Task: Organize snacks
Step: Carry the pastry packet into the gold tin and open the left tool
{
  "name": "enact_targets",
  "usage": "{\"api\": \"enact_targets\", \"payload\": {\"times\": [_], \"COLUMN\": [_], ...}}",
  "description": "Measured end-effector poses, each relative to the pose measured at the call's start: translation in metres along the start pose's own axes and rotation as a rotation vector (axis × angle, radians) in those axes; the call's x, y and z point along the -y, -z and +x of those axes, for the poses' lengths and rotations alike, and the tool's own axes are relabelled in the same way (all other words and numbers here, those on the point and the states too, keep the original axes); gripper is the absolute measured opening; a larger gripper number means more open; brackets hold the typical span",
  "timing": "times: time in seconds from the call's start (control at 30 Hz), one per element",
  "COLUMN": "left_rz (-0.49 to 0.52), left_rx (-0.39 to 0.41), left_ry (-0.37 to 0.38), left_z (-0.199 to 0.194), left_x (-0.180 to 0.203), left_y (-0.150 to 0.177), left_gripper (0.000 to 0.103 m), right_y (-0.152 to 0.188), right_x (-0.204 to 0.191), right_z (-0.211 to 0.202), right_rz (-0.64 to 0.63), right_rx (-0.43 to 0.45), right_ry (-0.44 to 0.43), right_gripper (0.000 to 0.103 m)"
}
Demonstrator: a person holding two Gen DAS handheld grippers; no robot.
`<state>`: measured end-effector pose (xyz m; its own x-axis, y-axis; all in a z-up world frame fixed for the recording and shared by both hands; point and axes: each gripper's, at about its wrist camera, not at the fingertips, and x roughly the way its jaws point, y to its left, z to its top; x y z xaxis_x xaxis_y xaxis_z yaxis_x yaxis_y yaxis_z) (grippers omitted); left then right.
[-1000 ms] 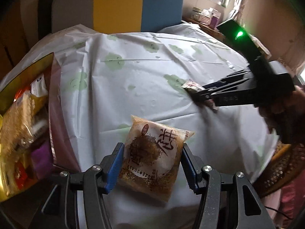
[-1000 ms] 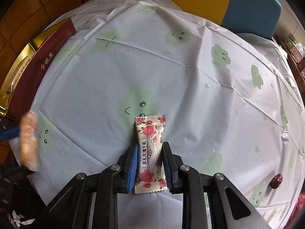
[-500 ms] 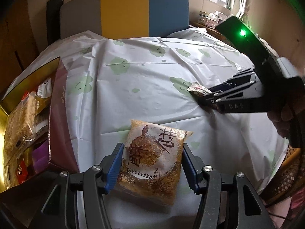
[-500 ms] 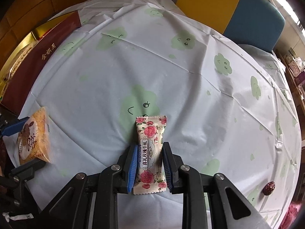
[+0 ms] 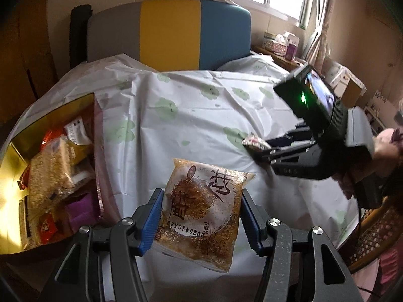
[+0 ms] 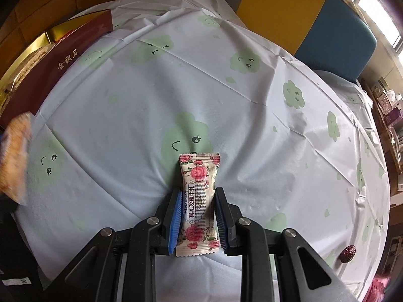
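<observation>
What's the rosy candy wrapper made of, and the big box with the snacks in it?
The rosy candy wrapper looks like thin printed plastic film: it has crimped zigzag ends and a slight sheen. The snack box seems to be cardboard lined with shiny gold foil paper, since its inner wall mirrors the light.

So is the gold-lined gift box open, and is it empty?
Open and not empty: the gold-lined gift box has no lid on it, and several wrapped snacks lie inside.

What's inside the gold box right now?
The gold box holds mixed wrapped snacks: a clear sesame-coloured pack, a purple packet, red wrappers and a white one. Anything beneath that pile, and the box's near end, is hidden.
</observation>
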<state>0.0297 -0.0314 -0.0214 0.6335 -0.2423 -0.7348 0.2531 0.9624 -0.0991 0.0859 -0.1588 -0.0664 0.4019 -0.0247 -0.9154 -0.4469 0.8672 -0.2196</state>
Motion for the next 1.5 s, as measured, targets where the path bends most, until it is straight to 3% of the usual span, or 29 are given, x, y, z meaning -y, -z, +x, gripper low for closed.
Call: {"api": "enact_targets", "payload": {"times": [0.23, 0.47, 0.63, 0.83, 1.2, 1.5], "left_rz": [-0.104, -0.332, -0.508, -0.685, -0.657, -0.569], "left_rx": [0.079, 0.138, 0.135, 0.085, 0.051, 0.047], "left_ry": [-0.017, -0.126, -0.219, -0.241, -0.317, -0.367], "left_z": [-0.032, -0.065, -0.079, -0.072, -0.042, -0.045], "left_x": [-0.036, -0.123, -0.191, -0.247, -0.268, -0.238], "left_y": [-0.015, -0.023, -0.009, 0.004, 0.004, 0.013], "left_gripper": [0.059, 0.059, 0.059, 0.059, 0.061, 0.061], "right_y": [0.001, 0.002, 0.002, 0.003, 0.003, 0.004], "right_x": [-0.007, -0.008, -0.013, -0.015, -0.016, -0.019], "right_z": [-0.001, -0.005, -0.006, -0.007, -0.008, -0.009], "right_rz": [-0.021, -0.033, -0.051, -0.058, -0.068, -0.085], "right_rx": [0.008, 0.011, 0.015, 0.015, 0.018, 0.021], "right_ry": [0.012, 0.018, 0.033, 0.036, 0.049, 0.062], "right_gripper": [0.024, 0.023, 0.023, 0.023, 0.023, 0.023]}}
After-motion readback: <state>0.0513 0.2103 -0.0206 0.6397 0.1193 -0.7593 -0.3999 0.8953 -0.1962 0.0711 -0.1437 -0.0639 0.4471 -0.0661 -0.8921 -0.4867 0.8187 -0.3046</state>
